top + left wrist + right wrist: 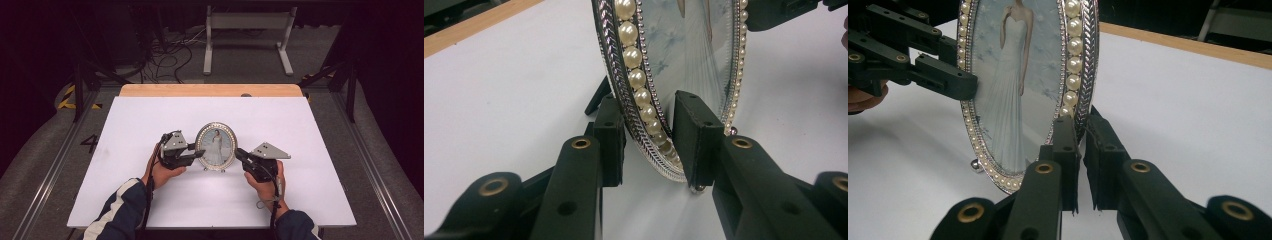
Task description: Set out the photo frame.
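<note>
frame: oval pearl-trimmed photo frame, upright near middle of white table top, picture of figure in long white dress facing the person
frame support: small ball feet at bottom rim touching the table; dark rear stand leg behind, partly hidden
left gripper: straddling left rim of frame; jaws part-open, front pad apart from the glass, rear pad close behind the rim, contact there unclear; loose, not clamped
right gripper: clenched on right rim of frame, one pad on the pearl band, other behind the braided metal edge
hands: left hand and right hand low, near table, either side of frame
step in hand (judged): steadying or setting upright frame, right side carrying the hold, left side loose
doing it well: keep right pinch on metal rim, not on the glass; keep frame vertical; check that feet and rear leg bear on table before letting go
next move needs (judged): either close left jaws squarely on rim for a two-sided lift, or draw left jaws straight out sideways without brushing the pearls
risk: frame tipping forward or back if right grip twists; pearls slippery, pad may slide; glass scuffed by front pad
table edge: wooden strip at far side, well apart from frame
</note>
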`<state>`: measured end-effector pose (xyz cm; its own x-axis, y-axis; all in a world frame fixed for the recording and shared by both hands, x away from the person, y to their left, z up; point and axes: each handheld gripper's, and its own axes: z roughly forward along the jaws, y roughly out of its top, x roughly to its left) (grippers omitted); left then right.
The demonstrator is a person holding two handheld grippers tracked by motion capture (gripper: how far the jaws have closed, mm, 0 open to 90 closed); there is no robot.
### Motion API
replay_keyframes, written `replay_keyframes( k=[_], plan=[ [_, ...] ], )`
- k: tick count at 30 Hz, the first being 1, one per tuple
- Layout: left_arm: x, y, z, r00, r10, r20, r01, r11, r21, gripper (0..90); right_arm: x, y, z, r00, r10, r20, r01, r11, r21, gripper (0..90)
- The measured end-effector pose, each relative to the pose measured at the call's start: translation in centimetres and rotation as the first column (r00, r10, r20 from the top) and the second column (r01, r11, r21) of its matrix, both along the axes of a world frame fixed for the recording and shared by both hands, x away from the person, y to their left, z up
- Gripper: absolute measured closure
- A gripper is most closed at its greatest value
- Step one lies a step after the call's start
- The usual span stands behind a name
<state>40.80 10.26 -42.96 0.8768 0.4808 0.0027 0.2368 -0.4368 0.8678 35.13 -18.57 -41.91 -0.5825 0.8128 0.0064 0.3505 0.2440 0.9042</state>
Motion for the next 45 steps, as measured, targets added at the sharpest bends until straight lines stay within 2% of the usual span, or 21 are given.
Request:
replay_keyframes(
  k=[7, 17, 21, 24, 28, 36, 45],
  plan=[
    [0.1, 0.0, 0.0, 1.0000, -0.003, 0.004, 0.003, 1.0000, 0.003, 66.7, 0.1, 0.1, 0.0, 1.0000, 0.000, 0.001, 0.000, 1.0000, -0.001, 83.7],
    [0.1, 0.0, -0.1, 1.0000, -0.002, -0.005, 0.002, 1.0000, -0.006, 67.0, 0.0, 0.2, 0.0, 0.9998, 0.011, 0.017, -0.010, 0.9991, -0.041, 82.8],
    [0.0, -0.1, -0.1, 1.0000, 0.004, 0.008, -0.004, 1.0000, 0.001, 66.5, 0.0, 0.0, 0.0, 0.9995, 0.021, 0.025, -0.019, 0.9975, -0.068, 83.0],
    [0.0, -0.1, -0.1, 0.9999, 0.006, 0.009, -0.006, 1.0000, 0.002, 66.3, 0.0, 0.0, -0.1, 0.9994, 0.025, 0.024, -0.024, 0.9973, -0.069, 82.8],
    [-0.1, -0.2, -0.1, 0.9999, 0.007, 0.015, -0.007, 0.9999, 0.014, 64.8, -0.1, 0.0, 0.0, 0.9989, 0.033, 0.032, -0.029, 0.9953, -0.092, 82.4],
    [-0.4, -0.1, 0.1, 0.9996, 0.006, 0.028, -0.007, 0.9996, 0.026, 61.0, -0.2, -0.4, 0.1, 0.9986, 0.038, 0.037, -0.034, 0.9941, -0.103, 81.4],
    [-1.0, 0.1, 0.3, 0.9983, 0.004, 0.057, -0.007, 0.9980, 0.063, 57.2, -0.7, -0.5, 0.4, 0.9968, 0.068, 0.042, -0.061, 0.9885, -0.138, 77.7]
  ],
)
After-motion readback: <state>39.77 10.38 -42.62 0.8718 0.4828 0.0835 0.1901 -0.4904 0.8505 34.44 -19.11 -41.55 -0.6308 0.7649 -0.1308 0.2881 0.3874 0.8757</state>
